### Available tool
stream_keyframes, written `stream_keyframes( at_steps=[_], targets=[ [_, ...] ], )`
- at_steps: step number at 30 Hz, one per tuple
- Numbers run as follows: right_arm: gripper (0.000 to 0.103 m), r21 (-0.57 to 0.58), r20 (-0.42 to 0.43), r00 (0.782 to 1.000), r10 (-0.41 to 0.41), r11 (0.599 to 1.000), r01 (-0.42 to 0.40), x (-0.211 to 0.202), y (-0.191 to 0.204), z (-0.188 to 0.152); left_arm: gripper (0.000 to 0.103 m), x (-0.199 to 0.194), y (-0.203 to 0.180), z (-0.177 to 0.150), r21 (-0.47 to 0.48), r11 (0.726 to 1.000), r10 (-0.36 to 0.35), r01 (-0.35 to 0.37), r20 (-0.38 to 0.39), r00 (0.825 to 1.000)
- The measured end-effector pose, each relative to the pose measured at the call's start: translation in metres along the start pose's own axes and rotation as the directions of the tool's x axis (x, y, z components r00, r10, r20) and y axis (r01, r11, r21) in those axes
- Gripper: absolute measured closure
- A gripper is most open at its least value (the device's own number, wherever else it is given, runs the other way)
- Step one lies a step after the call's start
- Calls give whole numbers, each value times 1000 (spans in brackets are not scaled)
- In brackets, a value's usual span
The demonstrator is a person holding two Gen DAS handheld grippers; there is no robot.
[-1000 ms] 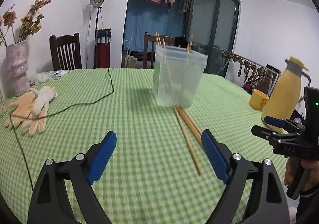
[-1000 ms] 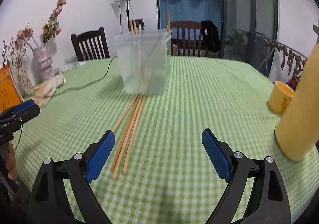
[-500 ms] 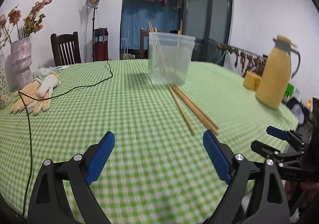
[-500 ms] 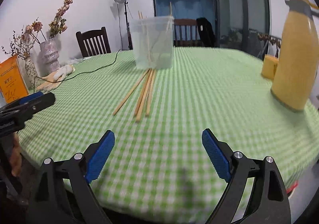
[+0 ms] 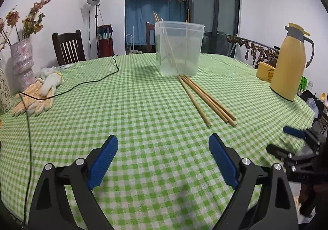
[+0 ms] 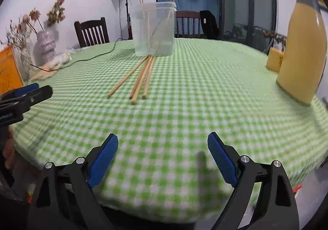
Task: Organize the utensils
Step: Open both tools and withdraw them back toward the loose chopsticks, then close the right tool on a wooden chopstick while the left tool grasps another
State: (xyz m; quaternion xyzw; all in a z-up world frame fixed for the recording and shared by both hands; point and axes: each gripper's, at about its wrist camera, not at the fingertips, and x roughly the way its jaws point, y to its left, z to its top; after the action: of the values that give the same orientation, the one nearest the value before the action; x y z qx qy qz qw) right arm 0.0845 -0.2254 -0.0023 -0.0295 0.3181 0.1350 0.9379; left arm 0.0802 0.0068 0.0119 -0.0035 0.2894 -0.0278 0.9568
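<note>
I've drawn both grippers, left (image 5: pixel 163 158) and right (image 6: pixel 162 157), back off the bench (image 5: pixel 143 107), jaws wide and empty, leaving the chopsticks (image 5: pixel 205 99) beside the container (image 5: pixel 178 53) unsorted.

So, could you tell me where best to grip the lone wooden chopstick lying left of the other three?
Probably at the wooden chopstick's near end, from above, fingers astride it: it lies flat, splayed from its neighbours there, while its far end touches the clear plastic tub.

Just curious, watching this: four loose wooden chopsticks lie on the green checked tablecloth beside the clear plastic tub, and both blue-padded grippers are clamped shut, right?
Not quite. The chopsticks do lie by the tub, but the left gripper and right gripper are both open and empty, as each wrist view shows.
</note>
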Motion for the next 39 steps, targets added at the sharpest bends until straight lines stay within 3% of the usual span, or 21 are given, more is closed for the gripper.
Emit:
stream_keyframes(
  at_steps=[2, 6, 12, 14, 19, 27, 35, 39],
  targets=[
    [19, -36, -26, 999, -21, 999, 20, 12, -2, 15, 16, 14, -4, 5, 10, 1000, -1, 1, -41, 999],
    [41, -73, -80, 996, 25, 997, -31, 38, -4, 38, 16, 41, -11, 17, 41, 999, 2, 4, -133, 991],
    [48, -110, -121, 986, 111, 986, -124, 64, 10, 58, 16, 66, -13, 38, 11, 999, -44, 47, -177, 983],
    [58, -122, -130, 986, 101, 986, -117, 71, 14, 61, 16, 74, -16, 43, 9, 998, -57, 60, -184, 981],
    [65, -111, -175, 975, 134, 982, -155, 86, 12, 62, 17, 96, -35, 51, 76, 994, -58, 77, -219, 974],
    [75, -80, -210, 965, 159, 980, -179, 86, 9, 62, 53, 124, -51, 51, 85, 989, -93, 125, -311, 946],
    [78, -57, -205, 957, 206, 974, -221, 77, 0, 55, 55, 114, -66, 42, 104, 979, -130, 173, -333, 934],
    [84, -59, -201, 959, 199, 975, -215, 75, -1, 54, 66, 111, -66, 40, 109, 979, -126, 171, -332, 935]
  ],
)
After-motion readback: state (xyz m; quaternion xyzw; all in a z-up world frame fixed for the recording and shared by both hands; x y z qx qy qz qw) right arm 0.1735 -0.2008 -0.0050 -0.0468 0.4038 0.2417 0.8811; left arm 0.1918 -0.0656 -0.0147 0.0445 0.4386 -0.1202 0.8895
